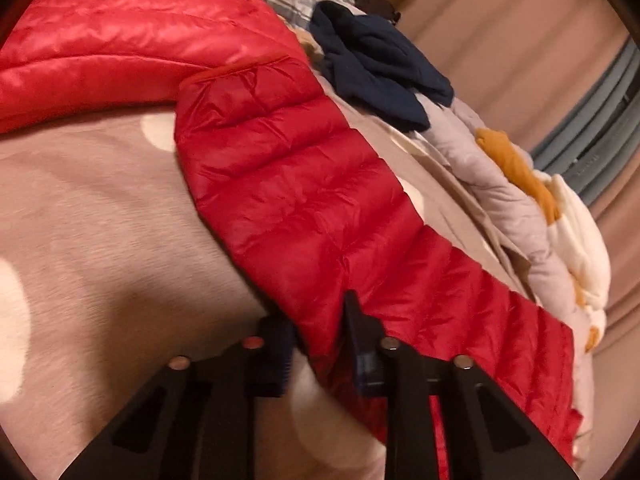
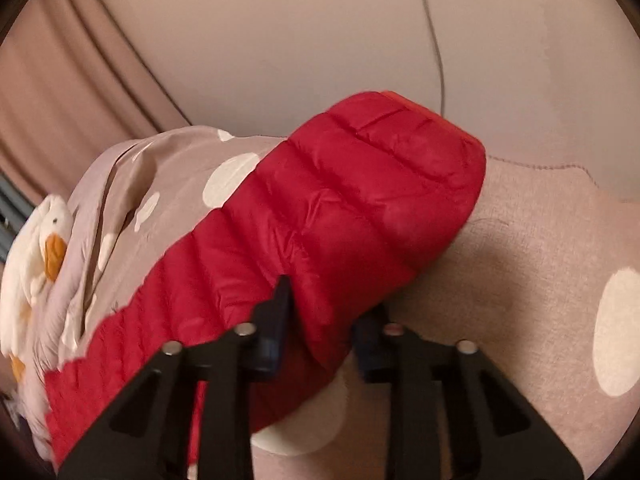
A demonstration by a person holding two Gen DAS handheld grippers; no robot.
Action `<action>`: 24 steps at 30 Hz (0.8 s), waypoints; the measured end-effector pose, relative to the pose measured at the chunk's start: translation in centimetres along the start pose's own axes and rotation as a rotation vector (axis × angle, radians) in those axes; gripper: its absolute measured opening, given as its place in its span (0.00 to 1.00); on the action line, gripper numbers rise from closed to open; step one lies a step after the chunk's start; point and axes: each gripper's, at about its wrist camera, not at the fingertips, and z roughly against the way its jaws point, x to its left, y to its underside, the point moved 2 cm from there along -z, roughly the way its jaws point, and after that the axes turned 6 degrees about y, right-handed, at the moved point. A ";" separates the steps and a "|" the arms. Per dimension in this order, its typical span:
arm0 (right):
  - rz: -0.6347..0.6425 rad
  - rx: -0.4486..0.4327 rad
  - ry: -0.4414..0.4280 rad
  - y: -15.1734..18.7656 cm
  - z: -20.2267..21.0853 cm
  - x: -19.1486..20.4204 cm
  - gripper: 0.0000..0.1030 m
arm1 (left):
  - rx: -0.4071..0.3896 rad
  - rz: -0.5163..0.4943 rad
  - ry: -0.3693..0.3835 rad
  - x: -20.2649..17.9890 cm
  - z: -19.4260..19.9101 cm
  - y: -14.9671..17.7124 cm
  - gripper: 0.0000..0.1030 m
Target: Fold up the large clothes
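A red quilted puffer jacket (image 1: 296,184) lies on a beige bedspread with white dots (image 1: 100,216). In the left wrist view one sleeve runs from the jacket body at the top left down toward my left gripper (image 1: 316,328), whose jaws are closed on the sleeve's edge. In the right wrist view the red jacket (image 2: 340,208) is lifted, with its quilted end curling up to the right. My right gripper (image 2: 326,320) is closed on its lower edge.
A dark navy garment (image 1: 372,64) lies crumpled beyond the jacket. A white duck plush with an orange beak (image 2: 44,240) sits at the bed's edge, also in the left wrist view (image 1: 560,216). Pink curtains (image 2: 60,80) hang behind the bed.
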 end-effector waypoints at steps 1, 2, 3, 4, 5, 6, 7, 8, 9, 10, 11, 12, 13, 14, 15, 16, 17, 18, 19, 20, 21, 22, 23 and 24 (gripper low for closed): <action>-0.009 -0.002 -0.013 0.2 0.2 -0.3 0.14 | -0.003 0.007 -0.013 0.2 0.3 0.1 0.17; -0.017 0.000 -0.025 0.3 0.4 -0.5 0.14 | -0.004 0.010 -0.020 0.3 0.4 0.1 0.16; -0.026 0.005 -0.039 0.4 0.7 -0.9 0.13 | -0.006 0.001 -0.035 0.3 0.7 0.2 0.15; -0.027 0.007 -0.048 0.4 0.7 -1.7 0.12 | -0.014 -0.012 -0.058 0.3 0.8 0.2 0.14; -0.020 0.007 -0.046 0.2 0.7 -2.1 0.12 | -0.024 -0.027 -0.085 0.3 1.0 0.2 0.14; 0.001 0.000 -0.029 0.3 1.1 -2.1 0.11 | -0.030 -0.044 -0.107 0.2 1.1 0.1 0.13; 0.017 -0.008 -0.017 0.0 0.9 -3.1 0.11 | -0.038 -0.069 -0.136 0.2 1.6 0.3 0.13; 0.049 -0.026 0.014 0.0 1.4 -3.2 0.10 | -0.046 -0.089 -0.159 0.2 2.1 0.4 0.12; 0.068 -0.040 0.038 -0.5 0.4 -2.8 0.09 | -0.049 -0.108 -0.178 0.2 2.5 0.4 0.12; 0.092 -0.058 0.063 -0.4 0.9 -2.9 0.09 | -0.050 -0.127 -0.194 0.6 3.3 0.5 0.12; 0.108 -0.066 0.064 -0.3 1.5 -3.0 0.08 | -0.051 -0.131 -0.202 0.7 3.7 0.4 0.11; 0.128 -0.069 0.059 -0.3 2.0 -3.3 0.08 | -0.054 -0.132 -0.211 1.1 4.4 0.5 0.11; 0.153 -0.081 0.060 -0.3 2.7 -3.5 0.08 | -0.061 -0.128 -0.212 1.7 5.4 0.4 0.11; 0.173 -0.096 0.064 -0.3 3.4 -3.8 0.08 | -0.074 -0.126 -0.211 2.2 6.5 0.4 0.11; 0.187 -0.108 0.065 -0.4 3.8 -4.0 0.08 | -0.083 -0.130 -0.213 2.3 7.3 0.5 0.11; 0.198 -0.115 0.056 -0.4 4.7 -4.6 0.08 | -0.098 -0.142 -0.220 2.5 8.3 0.5 0.11; 0.201 -0.116 0.046 -0.5 5.2 -4.9 0.08 | -0.115 -0.160 -0.234 2.5 9.2 0.6 0.11; 0.204 -0.119 0.040 -0.7 5.5 -5.0 0.08 | -0.133 -0.182 -0.252 2.5 10.1 0.6 0.11; 0.217 -0.131 0.043 -0.7 6.2 -5.5 0.08 | -0.154 -0.208 -0.270 2.5 11.1 0.6 0.11; 0.230 -0.144 0.051 -0.8 6.7 -5.9 0.08 | -0.172 -0.226 -0.283 2.4 12.0 0.5 0.11; 0.242 -0.154 0.060 -0.8 7.0 -6.1 0.08 | -0.180 -0.228 -0.288 2.6 12.5 0.4 0.11; 0.252 -0.156 0.067 -0.8 7.3 -6.4 0.09 | -0.180 -0.218 -0.292 3.0 13.0 0.2 0.11; 0.258 -0.142 0.065 -0.8 7.5 -7.0 0.09 | -0.167 -0.202 -0.291 3.4 13.2 0.0 0.11; 0.259 -0.123 0.059 -0.9 7.3 -7.3 0.10 | -0.142 -0.182 -0.287 3.9 13.1 -0.1 0.11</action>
